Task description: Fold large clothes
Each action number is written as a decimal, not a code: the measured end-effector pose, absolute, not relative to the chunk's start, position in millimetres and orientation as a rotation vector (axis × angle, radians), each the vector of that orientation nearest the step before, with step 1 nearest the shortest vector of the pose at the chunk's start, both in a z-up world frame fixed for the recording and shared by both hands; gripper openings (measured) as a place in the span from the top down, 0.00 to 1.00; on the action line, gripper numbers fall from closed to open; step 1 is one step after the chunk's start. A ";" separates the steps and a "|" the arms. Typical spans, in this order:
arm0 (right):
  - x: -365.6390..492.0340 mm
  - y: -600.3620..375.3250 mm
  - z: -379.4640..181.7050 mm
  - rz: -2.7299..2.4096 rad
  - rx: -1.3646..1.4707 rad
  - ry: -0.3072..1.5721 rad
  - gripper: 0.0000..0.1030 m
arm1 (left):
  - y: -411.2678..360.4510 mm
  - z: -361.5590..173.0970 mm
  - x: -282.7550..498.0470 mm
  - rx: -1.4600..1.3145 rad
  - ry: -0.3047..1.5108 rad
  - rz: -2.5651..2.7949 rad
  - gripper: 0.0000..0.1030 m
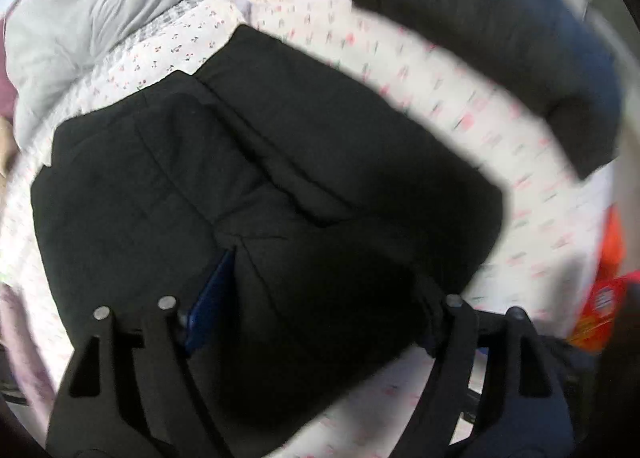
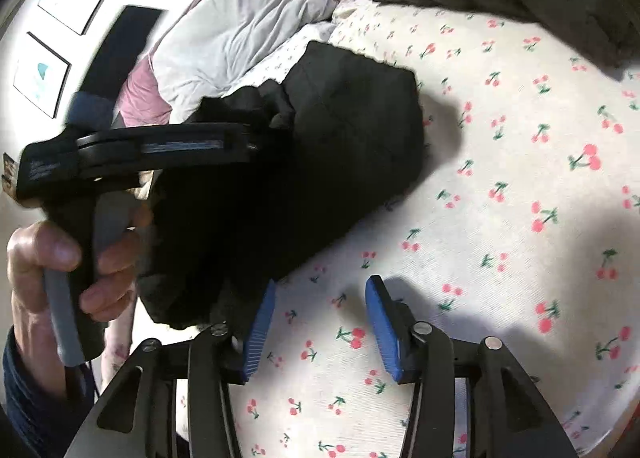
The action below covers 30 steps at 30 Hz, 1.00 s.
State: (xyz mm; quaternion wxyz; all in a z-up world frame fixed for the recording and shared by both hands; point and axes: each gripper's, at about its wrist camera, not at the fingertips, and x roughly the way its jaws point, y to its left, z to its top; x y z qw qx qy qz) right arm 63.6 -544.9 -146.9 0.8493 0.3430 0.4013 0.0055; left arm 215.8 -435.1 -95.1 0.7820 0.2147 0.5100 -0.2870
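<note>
The black jacket (image 2: 320,146) is lying folded on the cherry-print bed (image 2: 520,218), soft, bulky and likely floppy, best gripped at its 6 o'clock edge, while left tongs (image 1: 316,322) and right tongs (image 2: 318,332) are gaping empty.

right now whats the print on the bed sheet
White with small red cherries on green stems, on the bed sheet; clearest in the right wrist view.

Folded jacket (image 1: 256,194) on bedsheet (image 1: 520,162), duvet (image 1: 100,10) behind
</note>
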 end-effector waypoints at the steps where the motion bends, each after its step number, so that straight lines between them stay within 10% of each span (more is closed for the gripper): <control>1: 66.2 -546.5 -144.4 0.011 0.724 0.841 0.47 | -426.6 -81.6 218.9 0.392 1.111 -0.650 0.24; 9: 113.9 -549.1 -80.3 0.060 0.623 0.730 0.36 | -277.0 5.4 221.7 -0.082 0.980 -0.711 0.07; 20: 244.0 -495.8 -105.6 0.293 0.550 1.118 0.22 | -190.5 -94.4 260.9 -0.084 1.110 -0.214 0.07; 24: 237.5 -452.1 -105.4 0.296 0.329 1.117 0.71 | -193.2 -98.5 264.9 -0.074 1.116 -0.208 0.07; 30: 226.8 -449.4 -34.7 0.199 0.100 0.957 0.79 | -193.8 -97.7 269.4 -0.112 1.109 -0.233 0.07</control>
